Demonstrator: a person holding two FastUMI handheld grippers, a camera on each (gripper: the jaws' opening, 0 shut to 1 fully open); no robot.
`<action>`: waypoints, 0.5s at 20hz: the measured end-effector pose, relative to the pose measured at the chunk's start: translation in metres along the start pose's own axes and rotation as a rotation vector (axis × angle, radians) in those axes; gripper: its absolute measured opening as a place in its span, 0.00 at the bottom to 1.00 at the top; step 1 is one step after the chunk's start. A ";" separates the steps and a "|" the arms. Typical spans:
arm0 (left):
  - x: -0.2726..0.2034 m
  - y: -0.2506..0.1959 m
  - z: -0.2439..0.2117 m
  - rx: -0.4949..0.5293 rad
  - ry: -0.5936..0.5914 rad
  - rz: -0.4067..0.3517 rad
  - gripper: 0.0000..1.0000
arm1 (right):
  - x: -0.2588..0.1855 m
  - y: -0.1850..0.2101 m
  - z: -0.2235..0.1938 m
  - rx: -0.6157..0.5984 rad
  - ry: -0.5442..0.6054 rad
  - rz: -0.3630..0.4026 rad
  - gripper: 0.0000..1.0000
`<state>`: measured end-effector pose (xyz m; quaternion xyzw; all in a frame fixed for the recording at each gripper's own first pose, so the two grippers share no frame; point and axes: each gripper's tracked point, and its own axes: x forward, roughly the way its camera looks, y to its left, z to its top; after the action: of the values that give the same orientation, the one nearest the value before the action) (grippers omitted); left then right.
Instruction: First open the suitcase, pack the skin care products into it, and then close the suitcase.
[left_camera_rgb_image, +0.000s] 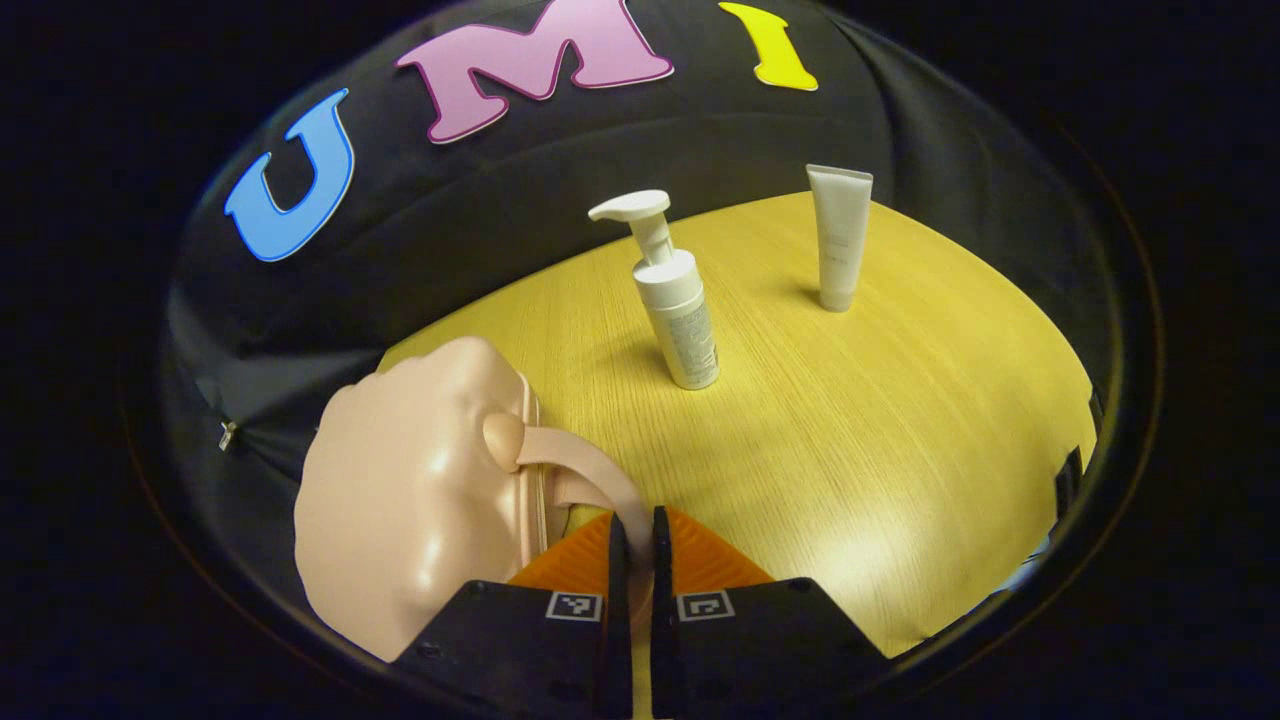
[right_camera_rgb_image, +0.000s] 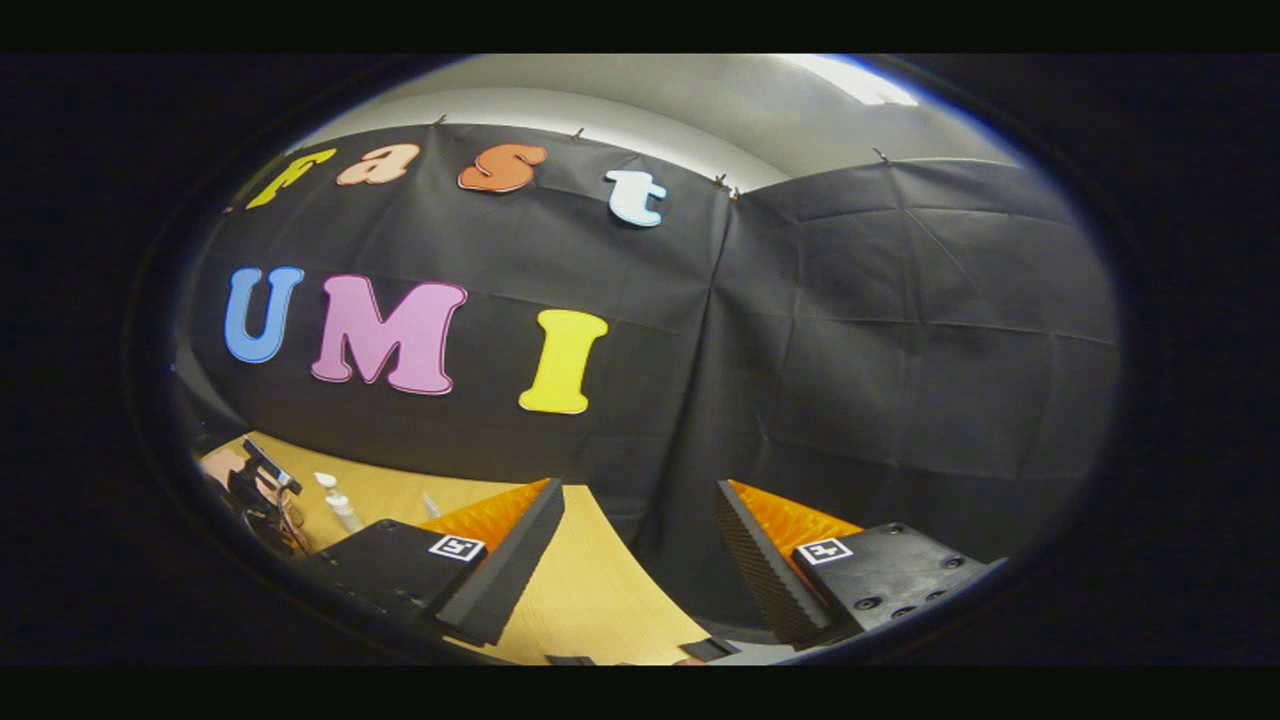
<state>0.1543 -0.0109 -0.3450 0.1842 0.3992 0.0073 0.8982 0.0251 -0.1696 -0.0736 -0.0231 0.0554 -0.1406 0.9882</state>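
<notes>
My left tool pinches the suitcase handle; the case is not open yet.

The pink suitcase (left_camera_rgb_image: 400, 500) lies shut at the near left corner of the surface (left_camera_rgb_image: 850, 430), and my left tool (left_camera_rgb_image: 632, 540) has both fingers closed on its curved handle (left_camera_rgb_image: 590, 470). The handle is thin and smooth, so I judge it may slip out if I pull hard, or the whole light case may drag along instead of opening. The pump bottle (left_camera_rgb_image: 675, 300) stands upright near the middle, the tube (left_camera_rgb_image: 838, 235) upright farther back, well apart; a sliding case could knock the bottle over. My right tool (right_camera_rgb_image: 635, 560) hangs with fingers wide apart, holding nothing, well off from the case, so nothing braces the shell.
</notes>
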 end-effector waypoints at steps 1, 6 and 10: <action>-0.007 0.002 0.002 -0.027 0.012 -0.028 0.12 | -0.007 0.004 0.005 0.009 -0.006 -0.018 0.97; -0.067 0.034 0.029 -0.025 -0.035 -0.165 0.09 | -0.039 0.037 0.015 0.014 -0.025 -0.071 0.96; -0.114 0.077 0.061 -0.031 -0.082 -0.239 0.09 | -0.060 0.060 0.028 -0.016 -0.041 -0.095 0.97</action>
<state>0.1303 0.0229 -0.2003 0.1214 0.3812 -0.1010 0.9109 -0.0124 -0.0944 -0.0431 -0.0364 0.0350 -0.1866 0.9811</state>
